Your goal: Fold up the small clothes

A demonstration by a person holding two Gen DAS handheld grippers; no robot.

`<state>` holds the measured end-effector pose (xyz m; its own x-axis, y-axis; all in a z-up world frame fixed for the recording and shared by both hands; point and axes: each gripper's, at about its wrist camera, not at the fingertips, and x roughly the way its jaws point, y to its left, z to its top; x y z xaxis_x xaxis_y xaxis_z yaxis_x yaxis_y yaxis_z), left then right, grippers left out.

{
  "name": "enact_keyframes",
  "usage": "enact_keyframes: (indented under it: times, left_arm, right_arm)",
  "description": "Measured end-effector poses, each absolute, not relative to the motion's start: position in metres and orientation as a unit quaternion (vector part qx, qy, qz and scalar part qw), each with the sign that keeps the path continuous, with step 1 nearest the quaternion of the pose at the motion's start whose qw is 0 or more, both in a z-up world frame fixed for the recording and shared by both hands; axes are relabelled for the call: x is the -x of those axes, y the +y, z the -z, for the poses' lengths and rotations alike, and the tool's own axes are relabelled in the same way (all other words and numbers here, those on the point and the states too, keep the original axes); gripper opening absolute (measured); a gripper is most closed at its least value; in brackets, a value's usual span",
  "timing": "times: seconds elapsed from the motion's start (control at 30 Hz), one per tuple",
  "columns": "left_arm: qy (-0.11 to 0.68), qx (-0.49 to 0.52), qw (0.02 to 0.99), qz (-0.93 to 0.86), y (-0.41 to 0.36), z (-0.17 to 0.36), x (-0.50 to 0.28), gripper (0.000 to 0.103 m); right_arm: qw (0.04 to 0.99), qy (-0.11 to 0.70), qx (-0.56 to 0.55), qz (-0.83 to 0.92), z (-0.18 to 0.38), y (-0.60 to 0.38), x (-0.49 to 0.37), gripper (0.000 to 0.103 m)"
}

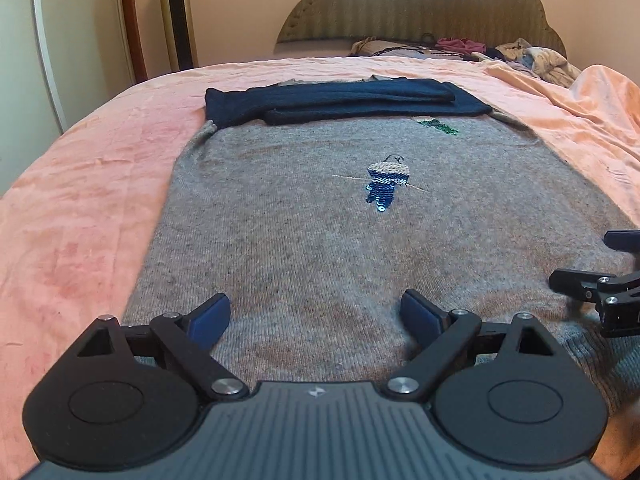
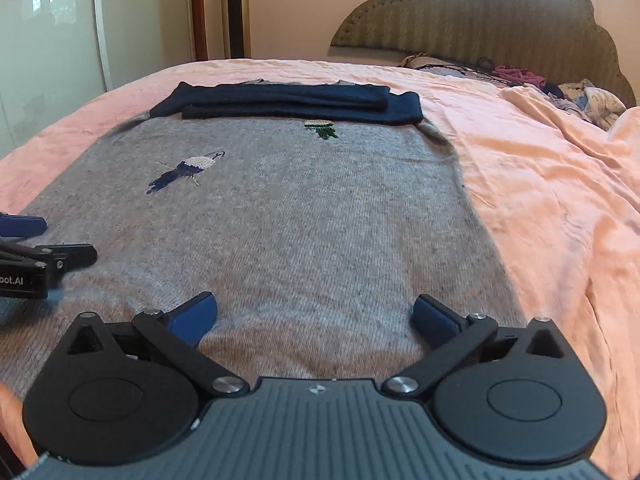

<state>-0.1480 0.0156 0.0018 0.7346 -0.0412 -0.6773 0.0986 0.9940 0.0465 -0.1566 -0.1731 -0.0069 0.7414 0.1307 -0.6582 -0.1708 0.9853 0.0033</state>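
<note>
A small grey knit sweater (image 1: 340, 248) lies flat on the bed, its hem toward me, and shows in the right wrist view (image 2: 320, 220) too. Its dark blue sleeves (image 1: 344, 100) are folded across the chest at the far end, also seen in the right wrist view (image 2: 296, 102). A sequin figure (image 1: 386, 184) decorates the front. My left gripper (image 1: 316, 316) is open and empty just above the hem's left part. My right gripper (image 2: 316, 320) is open and empty above the hem's right part. Each gripper shows at the edge of the other's view.
A peach-pink bedsheet (image 1: 80, 200) covers the bed. A pile of loose clothes (image 1: 520, 56) lies by the padded headboard (image 1: 420, 4). A bunched blanket (image 2: 580, 152) lies to the right. A tall gold heater (image 1: 176, 12) and a wardrobe stand beyond the bed's left side.
</note>
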Motion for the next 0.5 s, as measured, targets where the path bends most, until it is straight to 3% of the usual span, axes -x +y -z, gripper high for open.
enact_keyframes:
  times: [0.5]
  left_arm:
    - [0.375,-0.025,0.926,0.024,0.017,-0.003,0.16,0.093]
  right_arm:
    - [0.929,0.364,0.026,-0.07,0.006,-0.17,0.158,0.103]
